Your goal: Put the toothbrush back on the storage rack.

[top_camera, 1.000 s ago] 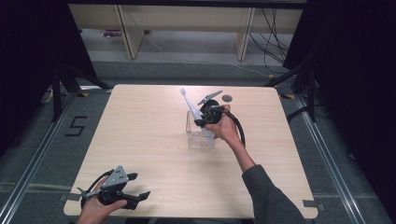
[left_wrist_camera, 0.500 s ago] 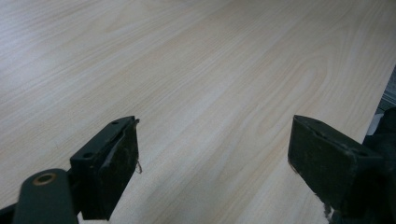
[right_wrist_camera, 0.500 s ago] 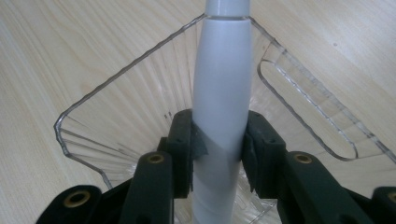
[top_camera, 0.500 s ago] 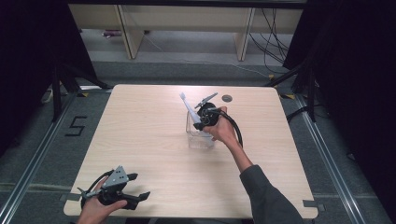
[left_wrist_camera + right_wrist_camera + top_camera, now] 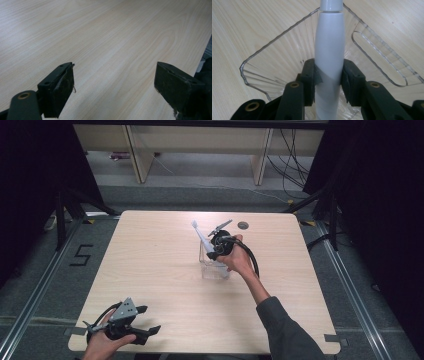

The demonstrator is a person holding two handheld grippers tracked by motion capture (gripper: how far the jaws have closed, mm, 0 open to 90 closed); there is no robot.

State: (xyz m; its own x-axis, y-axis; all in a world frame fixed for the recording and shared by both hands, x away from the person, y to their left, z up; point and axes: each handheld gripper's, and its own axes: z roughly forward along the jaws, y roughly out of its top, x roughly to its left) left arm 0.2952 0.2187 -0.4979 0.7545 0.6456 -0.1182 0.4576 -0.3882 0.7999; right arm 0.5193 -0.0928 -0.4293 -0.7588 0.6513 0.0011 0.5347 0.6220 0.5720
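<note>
Holding: we are gripping a white toothbrush handle [image 5: 329,57] in the right gripper [image 5: 329,80], its jaws closed partway so both pads are pressing on the handle's thick lower part.
Where it is sitting: we are keeping the handle over a clear plastic container [image 5: 214,265] near the middle of the wooden table [image 5: 150,260]; in the high view the toothbrush [image 5: 201,234] is slanting up and away from the container, head end highest.
Left side: we are resting the left gripper [image 5: 131,326] at the near left corner of the table, jaws standing wide apart with nothing between them but bare wood [image 5: 107,45].
How it is likely handling: we are judging the handle light, stiff and smooth, so it may be slipping or pivoting between the pads if we tilt it fast.
Where to take hold: we are favouring the broad, thicker stretch of the handle, where the pads are already sitting, not the thin neck.
Container: we are treating it as light, thin-walled and easy to nudge.
</note>
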